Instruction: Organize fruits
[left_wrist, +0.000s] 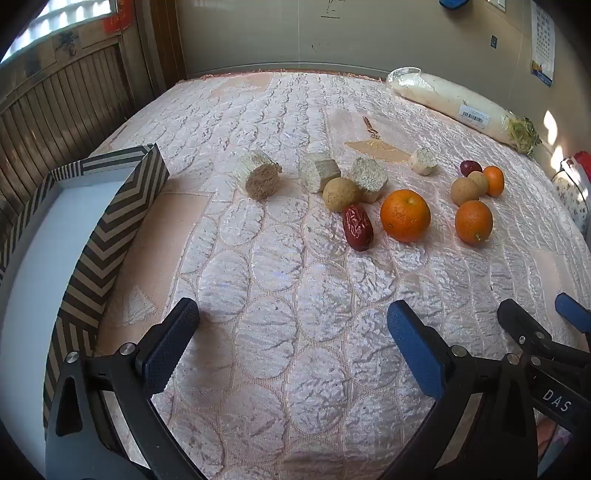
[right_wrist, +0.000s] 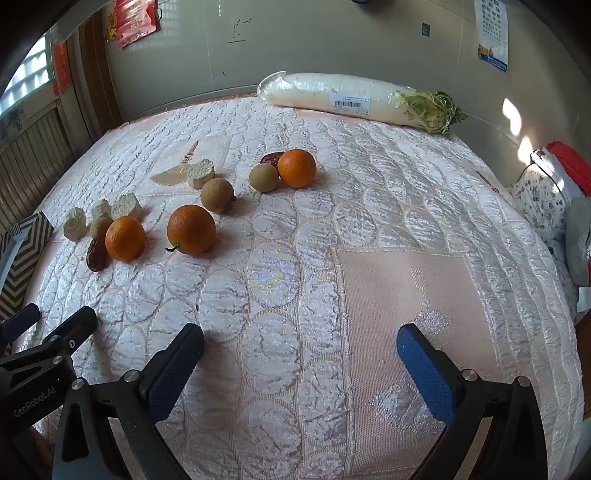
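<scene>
On top of a pink quilted bed cover (left_wrist: 280, 280) the fruits lie in two loose groups, nothing held yet. Left gripper (left_wrist: 293, 325) has its fingers spread wide, only cloth between them; right gripper (right_wrist: 301, 349) is the same, fingers wide apart & empty. Both hover near the front edge, well apart from the fruit.

Nearest to the left gripper: a big orange (left_wrist: 405, 215) w/ a red date (left_wrist: 357, 227) just beside it, and a round brown longan (left_wrist: 341, 194) touching a pale cut chunk (left_wrist: 369, 179). A striped box (left_wrist: 110, 221) w/ white inside stands at the left.

Writing: "DAS" on the right gripper's body in left wrist view, "GenRobot.AI" on the left gripper's body in right wrist view. A wrapped white radish (right_wrist: 332, 98) by the wall has a barcode label (right_wrist: 350, 100), text too small to read.
</scene>
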